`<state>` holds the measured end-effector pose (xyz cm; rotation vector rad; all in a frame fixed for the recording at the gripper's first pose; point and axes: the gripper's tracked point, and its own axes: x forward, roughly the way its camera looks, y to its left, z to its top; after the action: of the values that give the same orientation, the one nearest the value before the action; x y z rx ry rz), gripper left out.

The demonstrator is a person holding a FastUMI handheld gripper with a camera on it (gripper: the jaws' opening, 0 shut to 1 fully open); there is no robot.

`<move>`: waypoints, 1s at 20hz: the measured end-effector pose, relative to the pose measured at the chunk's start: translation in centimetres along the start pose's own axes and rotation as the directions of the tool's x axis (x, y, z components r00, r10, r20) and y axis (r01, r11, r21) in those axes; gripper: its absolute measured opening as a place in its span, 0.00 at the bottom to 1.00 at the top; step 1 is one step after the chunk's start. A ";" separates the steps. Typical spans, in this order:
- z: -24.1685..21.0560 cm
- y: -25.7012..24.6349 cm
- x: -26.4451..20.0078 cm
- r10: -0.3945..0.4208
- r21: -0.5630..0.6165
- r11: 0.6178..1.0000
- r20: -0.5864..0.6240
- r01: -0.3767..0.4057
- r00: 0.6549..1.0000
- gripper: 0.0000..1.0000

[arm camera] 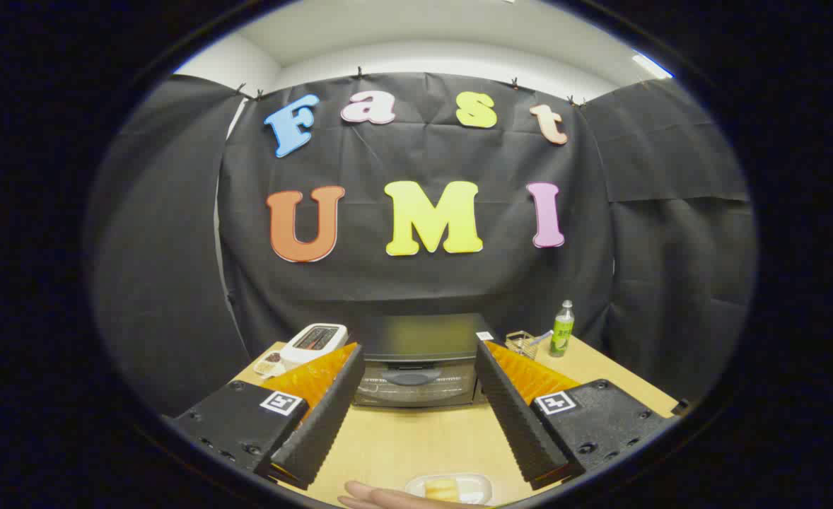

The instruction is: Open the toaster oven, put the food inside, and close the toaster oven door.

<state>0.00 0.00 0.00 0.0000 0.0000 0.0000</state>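
Observation:
The dark toaster oven (pixel 416 357) stands at the back of the wooden table (pixel 423 442), its glass door shut, with the handle (pixel 411 377) across the top of the door. My gripper (pixel 417 360) is open, and the oven sits beyond it, framed between the two ridged black fingers (pixel 321 417). Nothing lies between the fingers. Close to me, below the fingers, a small white plate (pixel 452 488) carries a pale yellow piece of food (pixel 439 488). A person's hand (pixel 388 498) rests beside that plate.
A white toaster (pixel 314 341) and a small dish (pixel 269 363) stand left of the oven. Right of it are a wire basket (pixel 522 343) and a green drink bottle (pixel 562 328). Black cloth walls close the booth behind and at both sides.

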 end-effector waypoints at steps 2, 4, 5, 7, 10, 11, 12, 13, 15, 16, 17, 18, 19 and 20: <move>0.2 -0.4 0.1 -0.011 0.007 1.000 0.008 0.010 1.000 1.00; -0.3 0.0 0.3 0.000 0.002 1.000 -0.007 0.000 1.000 1.00; -0.3 -0.1 0.3 0.000 -0.003 1.000 -0.009 0.000 1.000 1.00; -0.3 -0.2 0.3 -0.003 -0.007 1.000 -0.004 0.003 1.000 1.00; -0.5 0.2 0.5 -0.003 -0.008 1.000 -0.001 0.003 1.000 1.00; -0.6 0.3 0.6 0.000 -0.017 1.000 -0.002 0.000 1.000 1.00; -0.8 0.6 0.8 0.002 -0.028 1.000 -0.002 -0.002 1.000 1.00; -1.0 0.7 1.0 0.005 -0.036 0.999 -0.004 -0.005 1.000 1.00; -1.3 0.9 1.8 0.008 -0.044 0.999 -0.004 -0.008 1.000 1.00; -1.6 0.8 2.4 0.003 -0.049 0.999 -0.010 -0.003 1.000 1.00; -1.9 0.8 3.0 0.001 -0.052 0.999 -0.013 -0.002 1.000 1.00; -2.2 0.8 3.7 -0.006 -0.058 0.998 -0.017 0.005 1.000 1.00; -2.4 0.7 4.6 -0.019 -0.073 0.997 -0.019 0.017 1.000 1.00; -2.6 0.7 5.5 -0.028 -0.097 0.995 -0.016 0.027 0.999 1.00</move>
<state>5.52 0.69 -2.61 -0.0970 0.0175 -0.0275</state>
